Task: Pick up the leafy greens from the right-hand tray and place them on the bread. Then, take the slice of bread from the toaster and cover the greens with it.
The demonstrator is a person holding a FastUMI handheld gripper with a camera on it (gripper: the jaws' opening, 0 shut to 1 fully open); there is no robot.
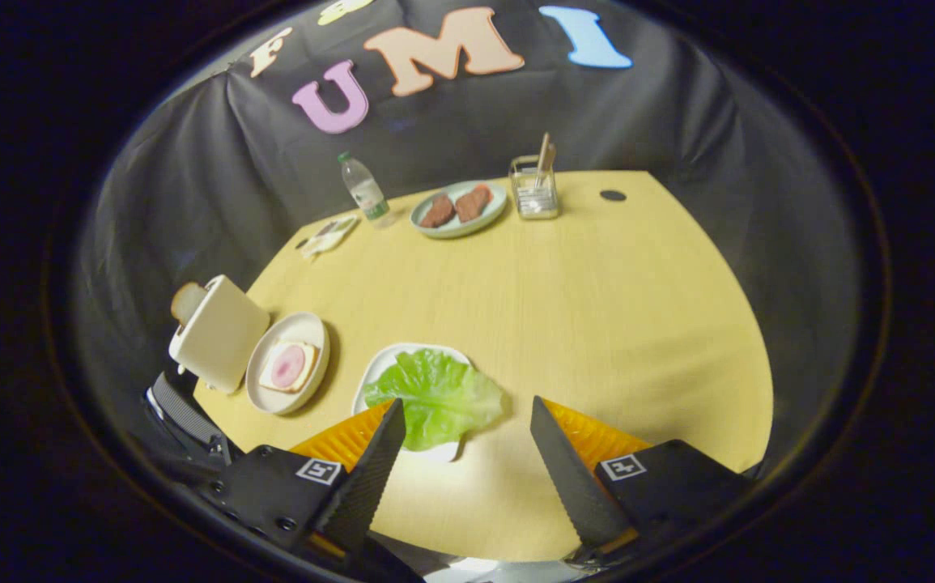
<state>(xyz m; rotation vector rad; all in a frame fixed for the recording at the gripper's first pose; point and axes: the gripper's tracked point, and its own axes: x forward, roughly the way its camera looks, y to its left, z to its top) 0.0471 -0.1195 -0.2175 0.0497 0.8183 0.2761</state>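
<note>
Across the middle of the frame lies the yellow bench [564, 308], and I work down from it. At left of centre I see the cream toaster [220, 332] near the bench edge, a bread slice [186, 301] poking from its top. Just right of it sits a round plate [269, 393] carrying the bread with a pink slice on it [289, 366]. Lower centre, the white tray [378, 368] holds the leafy greens [439, 397], one broad leaf that spills over the tray's right rim. My tool [463, 425] is released, its serrated fingers [370, 478] spread wide, the leaf just ahead of them and nearer the left finger.

I judge nothing is picked yet. The risk I see: the leaf is thin and floppy, so a pinch on its edge could tear it or let it slide out during the carry. Coming down off-centre, my left finger could strike the tray rim and shove the tray toward the plate.
</note>
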